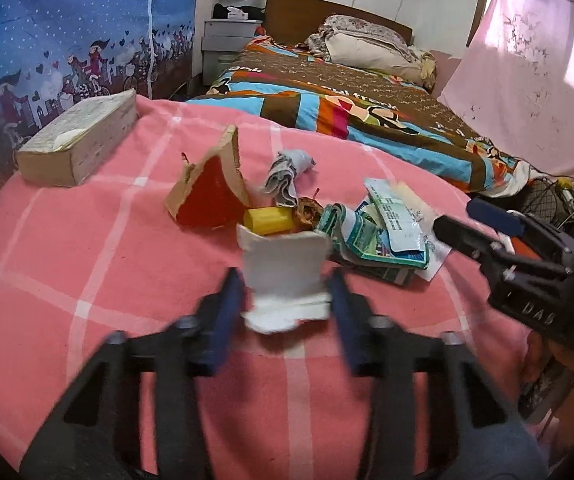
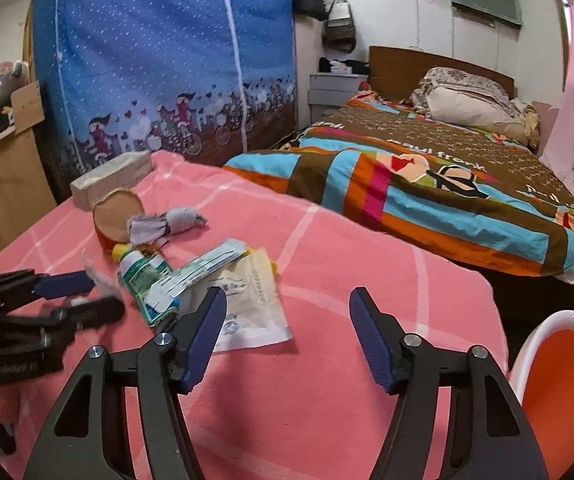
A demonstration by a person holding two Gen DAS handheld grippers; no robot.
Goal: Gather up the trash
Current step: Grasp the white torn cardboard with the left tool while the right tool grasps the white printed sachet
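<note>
Left gripper [image 1: 287,304]: jaws partly open, a torn white paper scrap [image 1: 285,276] between the blue pads; both pads sit at its side edges, but the blur leaves it unclear whether they press on it.

Right gripper [image 2: 287,336]: jaws about half open, nothing between the pads. Its left pad overlaps the edge of a flat cream packet [image 2: 253,300]; contact cannot be told.

Trash heap, middle of the pink checked blanket [image 1: 87,264], left to right:
- red-and-tan torn carton piece [image 1: 211,192], standing on edge
- yellow cap [image 1: 267,220], just beyond the scrap
- grey crumpled cloth [image 1: 287,176]
- green-and-white wrappers [image 1: 371,232]

Tissue box [image 1: 79,140]: near the blanket's far left corner, well apart from the heap.

Left wrist view only: the scrap seen whole between the pads, and the right gripper entering from the right edge.

Right wrist view only: an orange-and-white chair [image 2: 559,376] beside the blanket's right edge, and the left gripper seen side-on with white scrap at its tips.
</note>
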